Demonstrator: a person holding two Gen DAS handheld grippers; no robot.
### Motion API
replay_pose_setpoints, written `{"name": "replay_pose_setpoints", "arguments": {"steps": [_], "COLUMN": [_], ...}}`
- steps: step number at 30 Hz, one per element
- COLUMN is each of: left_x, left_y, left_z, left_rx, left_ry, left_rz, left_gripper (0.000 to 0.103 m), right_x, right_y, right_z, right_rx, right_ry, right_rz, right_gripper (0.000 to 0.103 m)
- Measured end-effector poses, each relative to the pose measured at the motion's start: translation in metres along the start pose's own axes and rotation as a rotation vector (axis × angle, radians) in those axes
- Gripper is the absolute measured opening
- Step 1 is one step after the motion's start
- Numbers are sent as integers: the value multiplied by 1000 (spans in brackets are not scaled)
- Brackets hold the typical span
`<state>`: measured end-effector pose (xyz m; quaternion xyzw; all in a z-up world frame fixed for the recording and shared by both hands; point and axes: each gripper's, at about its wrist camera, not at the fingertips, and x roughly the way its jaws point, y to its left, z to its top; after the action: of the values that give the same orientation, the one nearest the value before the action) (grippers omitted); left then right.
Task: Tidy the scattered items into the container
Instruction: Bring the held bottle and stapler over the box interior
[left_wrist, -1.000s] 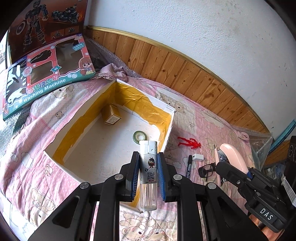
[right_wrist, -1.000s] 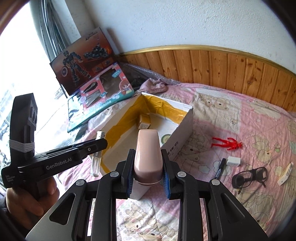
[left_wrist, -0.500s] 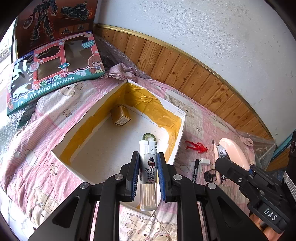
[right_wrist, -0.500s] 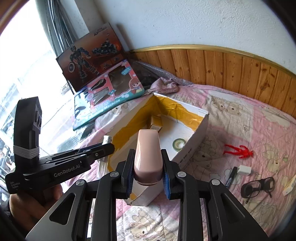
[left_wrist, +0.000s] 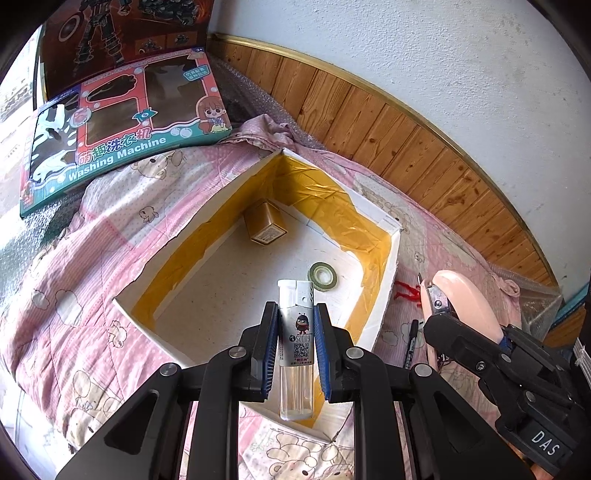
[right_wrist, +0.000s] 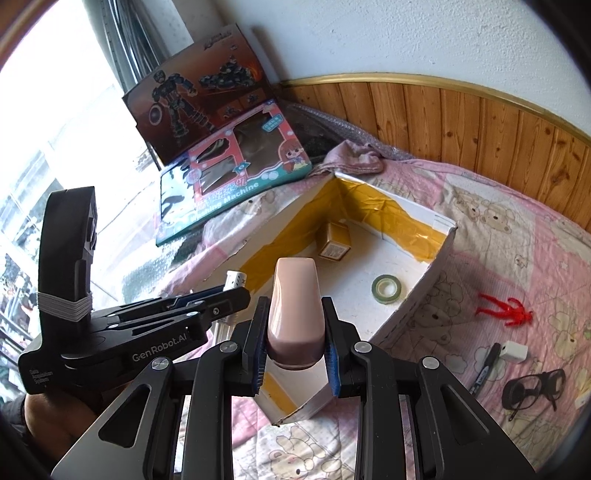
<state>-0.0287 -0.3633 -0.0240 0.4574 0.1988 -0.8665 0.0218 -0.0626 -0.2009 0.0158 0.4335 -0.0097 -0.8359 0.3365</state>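
Both grippers, left (left_wrist: 295, 347) clamping a lighter (left_wrist: 296, 339), right (right_wrist: 295, 339) clamping a pink case (right_wrist: 295, 314), have advanced over the box (left_wrist: 380, 295), ready for release.

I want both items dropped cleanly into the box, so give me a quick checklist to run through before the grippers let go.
1. Left gripper clamped on the lighter: ok.
2. Right gripper clamped on the pink case: ok.
3. Lighter over the white box opening: ok, its tip is over the floor.
4. Pink case past the box's near wall: cannot tell.
5. Landing floor free near the roll of tape and small gold carton: ok.
6. Grippers apart from each other: ok.
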Motion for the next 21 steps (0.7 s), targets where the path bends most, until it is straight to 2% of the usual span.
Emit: {"name": "replay_pose_setpoints", "arguments": {"steps": [10,21], "left_x": [18,37], "left_y": [26,37], "left_z": [9,18], "left_rx": [-28,-35], "left_ry": [23,58], "left_rz": [40,30], "left_gripper": [20,20], "right_x": [31,61], "right_y": [8,11], "right_z": [-1,-10], "right_rx": [-22,-29], "right_ry": [62,137], "right_rz": [31,46], "right_gripper": [27,27]}}
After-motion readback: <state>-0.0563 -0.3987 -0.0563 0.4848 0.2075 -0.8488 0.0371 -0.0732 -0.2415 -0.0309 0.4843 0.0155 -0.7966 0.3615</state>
